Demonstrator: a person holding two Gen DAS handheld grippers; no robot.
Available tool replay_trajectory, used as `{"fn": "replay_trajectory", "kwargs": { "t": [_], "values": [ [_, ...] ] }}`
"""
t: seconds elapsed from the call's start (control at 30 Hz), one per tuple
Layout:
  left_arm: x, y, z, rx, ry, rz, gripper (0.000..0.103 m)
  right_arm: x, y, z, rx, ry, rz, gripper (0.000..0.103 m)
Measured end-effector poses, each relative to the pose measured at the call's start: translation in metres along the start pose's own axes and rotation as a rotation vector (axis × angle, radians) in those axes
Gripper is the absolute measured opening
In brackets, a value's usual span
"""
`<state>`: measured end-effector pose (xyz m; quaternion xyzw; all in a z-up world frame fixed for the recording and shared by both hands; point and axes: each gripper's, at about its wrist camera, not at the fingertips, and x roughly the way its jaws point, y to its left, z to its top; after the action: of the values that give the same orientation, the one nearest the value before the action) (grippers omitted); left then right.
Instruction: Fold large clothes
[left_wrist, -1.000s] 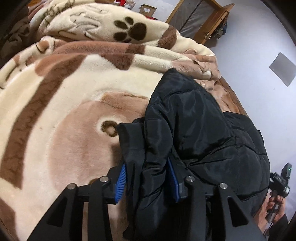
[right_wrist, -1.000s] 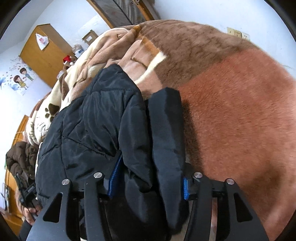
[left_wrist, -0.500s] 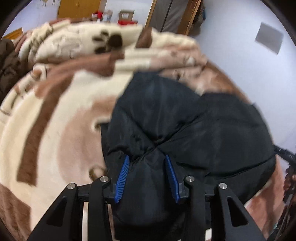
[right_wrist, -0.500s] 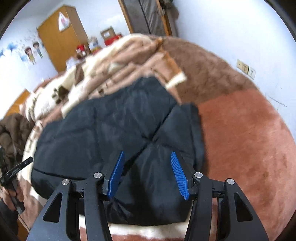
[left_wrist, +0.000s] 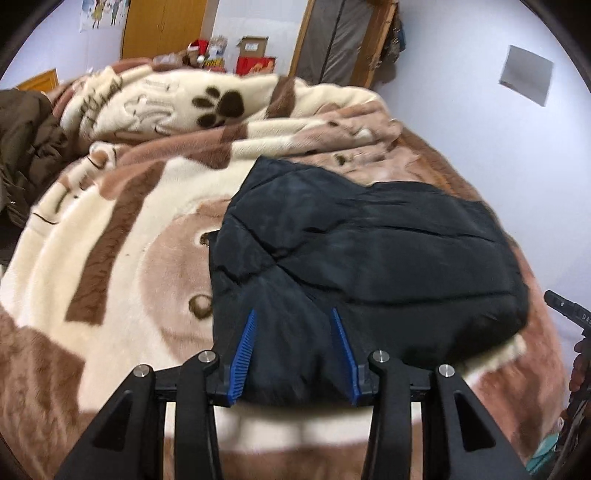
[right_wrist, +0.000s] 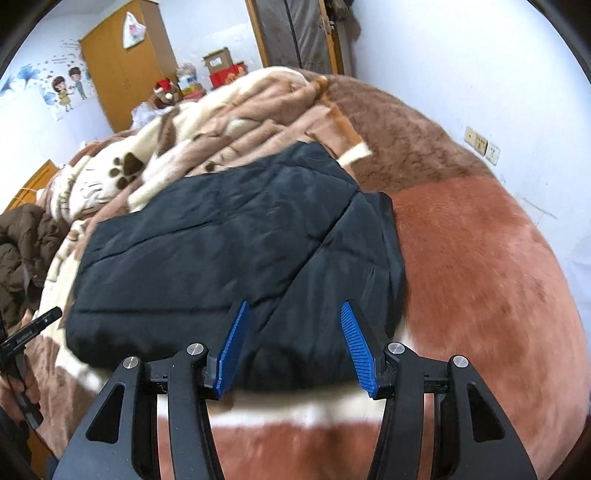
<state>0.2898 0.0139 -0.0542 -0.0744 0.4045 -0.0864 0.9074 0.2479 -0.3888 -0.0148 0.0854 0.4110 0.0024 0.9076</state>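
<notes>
A black quilted puffer jacket (left_wrist: 369, 258) lies folded into a flat block on a plush brown and cream blanket (left_wrist: 110, 229). It also shows in the right wrist view (right_wrist: 221, 240), with a sleeve folded across its right part. My left gripper (left_wrist: 293, 314) is open and empty, hovering above the jacket's near left edge. My right gripper (right_wrist: 293, 306) is open and empty, hovering above the jacket's near right edge. Neither gripper holds cloth.
A dark brown coat (left_wrist: 26, 147) lies bunched at the bed's left side, also in the right wrist view (right_wrist: 22, 254). A wooden wardrobe (right_wrist: 125, 74) and boxes (left_wrist: 255, 59) stand at the far wall. White wall runs along the right (right_wrist: 480, 74).
Both grippers let go of the jacket, opened, and pulled back and up. The jacket dropped from a held bunch to lying flat and folded on the blanket.
</notes>
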Motion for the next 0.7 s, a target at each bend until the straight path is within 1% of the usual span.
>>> {"fn": "replay_trajectory", "kwargs": {
  "t": [0.03, 0.1, 0.17, 0.27, 0.43, 0.6, 0.7],
  "values": [
    [-0.012, -0.006, -0.006, 0.008, -0.005, 0.004, 0.047, -0.013, 0.005, -0.008, -0.001, -0.014, 0.001, 0.053],
    [-0.035, -0.015, -0.019, 0.015, -0.010, 0.004, 0.056, -0.039, 0.016, -0.024, 0.006, -0.041, 0.005, 0.053],
    [-0.059, -0.025, -0.035, 0.027, -0.013, -0.010, 0.058, -0.059, 0.024, -0.036, 0.014, -0.052, 0.011, 0.053],
    [-0.093, -0.040, -0.059, 0.055, -0.018, -0.021, 0.064, -0.095, 0.036, -0.061, 0.011, -0.076, -0.002, 0.053],
    [-0.135, -0.058, -0.095, 0.102, -0.025, -0.026, 0.066, -0.133, 0.060, -0.099, -0.052, -0.087, -0.023, 0.053],
    [-0.162, -0.068, -0.125, 0.111, -0.026, -0.015, 0.066, -0.154, 0.075, -0.132, -0.110, -0.080, -0.038, 0.054],
    [-0.174, -0.072, -0.139, 0.116, -0.023, -0.029, 0.066, -0.161, 0.080, -0.146, -0.134, -0.074, -0.046, 0.054]
  ]
}}
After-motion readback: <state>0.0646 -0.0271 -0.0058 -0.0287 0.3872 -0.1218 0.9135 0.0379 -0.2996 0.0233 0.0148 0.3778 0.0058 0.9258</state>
